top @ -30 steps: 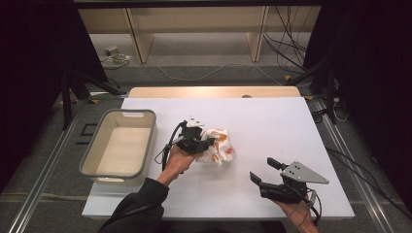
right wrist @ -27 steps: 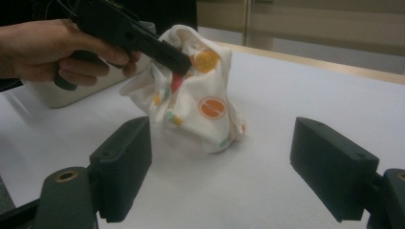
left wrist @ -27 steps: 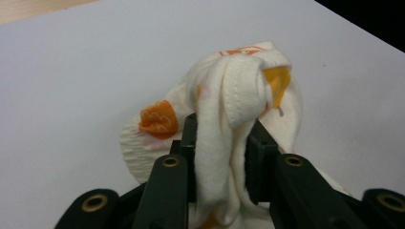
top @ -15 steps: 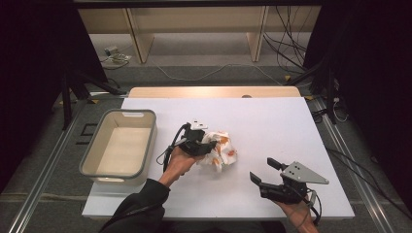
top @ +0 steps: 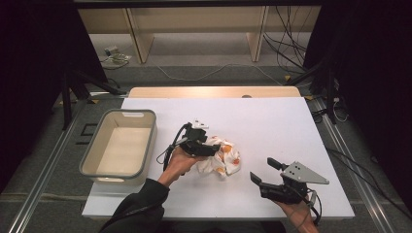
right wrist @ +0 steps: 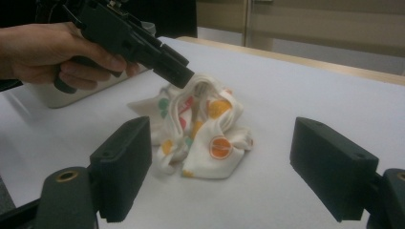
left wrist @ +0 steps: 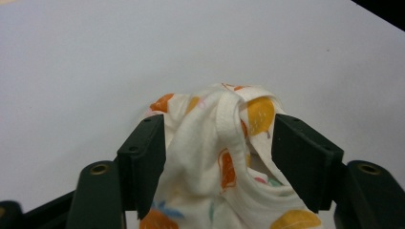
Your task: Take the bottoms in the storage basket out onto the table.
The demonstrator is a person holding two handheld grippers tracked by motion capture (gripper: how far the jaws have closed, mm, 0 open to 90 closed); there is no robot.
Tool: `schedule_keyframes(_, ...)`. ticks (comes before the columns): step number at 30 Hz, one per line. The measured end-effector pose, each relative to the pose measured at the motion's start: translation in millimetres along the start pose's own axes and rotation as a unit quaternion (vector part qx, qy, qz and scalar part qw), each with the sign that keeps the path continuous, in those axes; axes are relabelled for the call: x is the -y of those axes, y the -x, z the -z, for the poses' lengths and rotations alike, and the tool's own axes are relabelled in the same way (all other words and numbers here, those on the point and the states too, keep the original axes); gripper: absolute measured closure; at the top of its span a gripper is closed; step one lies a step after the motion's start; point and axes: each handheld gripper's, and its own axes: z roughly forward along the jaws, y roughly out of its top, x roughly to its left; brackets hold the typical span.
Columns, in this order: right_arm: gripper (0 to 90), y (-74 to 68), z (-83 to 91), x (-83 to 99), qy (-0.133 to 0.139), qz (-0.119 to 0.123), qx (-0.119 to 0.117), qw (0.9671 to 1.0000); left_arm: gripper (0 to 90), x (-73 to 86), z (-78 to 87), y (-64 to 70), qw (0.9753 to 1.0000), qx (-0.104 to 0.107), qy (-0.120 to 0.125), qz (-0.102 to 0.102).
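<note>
Left gripper point(top: 210, 149) near table centre, jaws set around the top fold of a crumpled white cloth with orange and yellow fruit print point(top: 222, 158); cloth fills the gap, bunched between both pads. Cloth rests on the white table point(top: 272, 121). Right gripper point(top: 266, 171) well apart, near the front edge, jaws wide, nothing between. Grey plastic bin point(top: 120, 148) at left.

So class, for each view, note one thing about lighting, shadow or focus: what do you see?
High view: the table is evenly lit, its surroundings dark, and the picture is slightly soft. Left gripper view: the cloth is fairly sharp between the jaws, and the white table is bright and featureless. Right gripper view: the right gripper pads look soft up close, the cloth casts a faint shadow, and the background is blurred.
</note>
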Motion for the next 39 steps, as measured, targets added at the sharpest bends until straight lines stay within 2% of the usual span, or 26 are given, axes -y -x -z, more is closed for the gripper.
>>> schedule_keyframes(7,22.8,0.0,0.2,0.0,0.001,0.002,0.000,1.0000,28.9,-1.9,3.9,-0.5,1.0000,0.004,0.006,-0.002)
schedule_keyframes(18,22.8,-0.1,0.7,0.0,0.001,0.001,0.000,1.0000,24.8,-1.5,13.2,-1.5,0.9995,0.024,0.015,-0.011)
schedule_keyframes(31,22.8,-0.3,0.9,0.0,0.001,0.000,-0.001,1.0000,21.6,2.6,30.5,-3.2,0.9980,0.040,0.043,-0.024)
schedule_keyframes(39,22.8,-0.1,0.9,0.0,0.002,-0.001,-0.002,1.0000,20.5,7.7,39.4,-6.1,0.9961,0.053,0.066,-0.023)
